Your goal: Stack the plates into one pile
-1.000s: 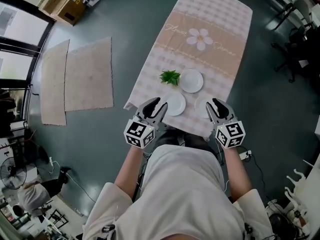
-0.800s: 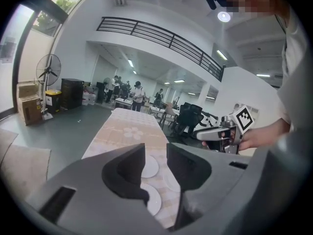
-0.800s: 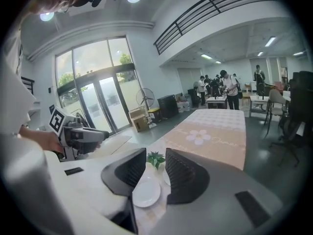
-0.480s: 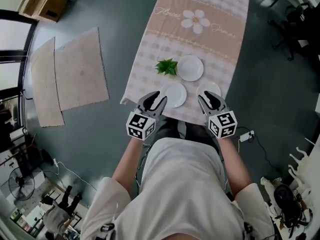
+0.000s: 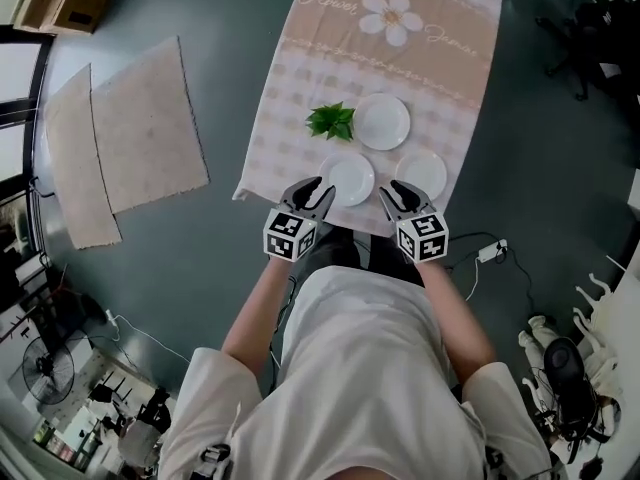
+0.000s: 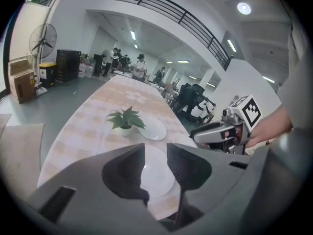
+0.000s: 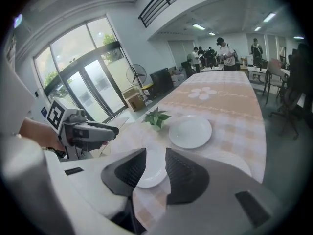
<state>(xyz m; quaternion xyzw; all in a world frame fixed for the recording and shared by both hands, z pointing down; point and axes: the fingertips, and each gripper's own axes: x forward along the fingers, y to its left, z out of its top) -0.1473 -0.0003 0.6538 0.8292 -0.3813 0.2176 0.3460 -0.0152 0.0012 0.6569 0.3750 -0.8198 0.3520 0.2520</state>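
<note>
Three white plates lie apart on the checked tablecloth (image 5: 290, 88): a far plate (image 5: 383, 121), a near middle plate (image 5: 347, 178) and a near right plate (image 5: 421, 174). My left gripper (image 5: 314, 192) hovers at the near table edge, just left of the middle plate, open and empty. My right gripper (image 5: 396, 190) hangs between the middle and right plates, also open and empty. Seen from the left gripper view, the middle plate (image 6: 157, 176) shows through the gap of the left gripper (image 6: 155, 151). The right gripper view shows the same plate (image 7: 149, 176) past the right gripper (image 7: 156, 155).
A small green potted plant (image 5: 331, 121) stands just left of the far plate. Beyond it the cloth runs on with a flower print (image 5: 392, 17). Two mats (image 5: 140, 118) lie on the floor to the left; chairs (image 5: 590, 38) stand at the right.
Both grippers have sunk toward the near edge of the table and drawn closer to the two near plates. Their jaws stay as wide as before.
</note>
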